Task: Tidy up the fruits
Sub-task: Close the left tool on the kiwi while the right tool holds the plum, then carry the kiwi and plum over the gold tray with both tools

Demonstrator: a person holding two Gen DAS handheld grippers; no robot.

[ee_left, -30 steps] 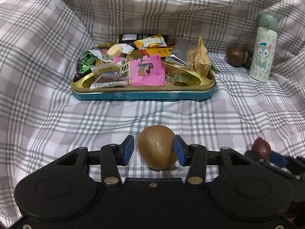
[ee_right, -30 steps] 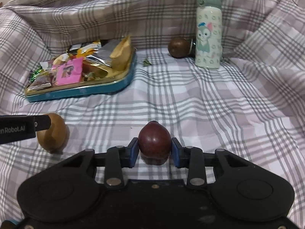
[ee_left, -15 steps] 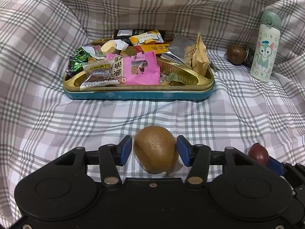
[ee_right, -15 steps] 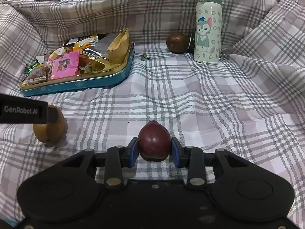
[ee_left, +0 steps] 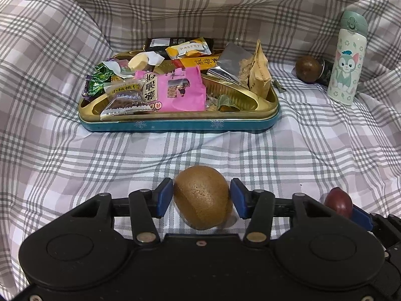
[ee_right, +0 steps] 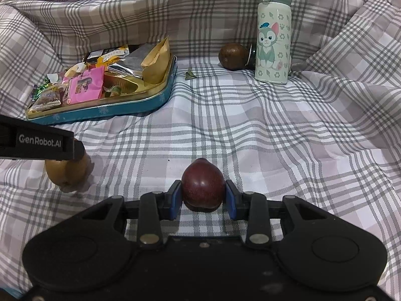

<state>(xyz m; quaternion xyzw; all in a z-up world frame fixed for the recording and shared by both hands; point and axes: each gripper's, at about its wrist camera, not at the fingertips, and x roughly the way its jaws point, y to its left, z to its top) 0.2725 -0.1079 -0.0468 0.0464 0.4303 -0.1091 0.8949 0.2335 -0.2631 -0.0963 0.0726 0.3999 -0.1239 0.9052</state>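
A brown kiwi (ee_left: 202,197) sits between the blue pads of my left gripper (ee_left: 201,198), which is shut on it just above the checked cloth. It also shows in the right wrist view (ee_right: 66,174) under the left gripper's finger (ee_right: 37,143). My right gripper (ee_right: 203,198) is shut on a dark red plum-like fruit (ee_right: 203,184), also seen in the left wrist view (ee_left: 338,202). A dark round fruit (ee_left: 307,69) (ee_right: 233,56) lies at the back beside the bottle.
A teal and gold tin tray (ee_left: 180,125) (ee_right: 100,111) full of snack packets stands at the back left. A white cat-print bottle (ee_left: 347,59) (ee_right: 273,37) stands at the back right. Checked cloth (ee_right: 275,130) rises in folds all around.
Both grippers have lifted and drawn back slightly with their fruits. The left jaws have closed in on the kiwi.
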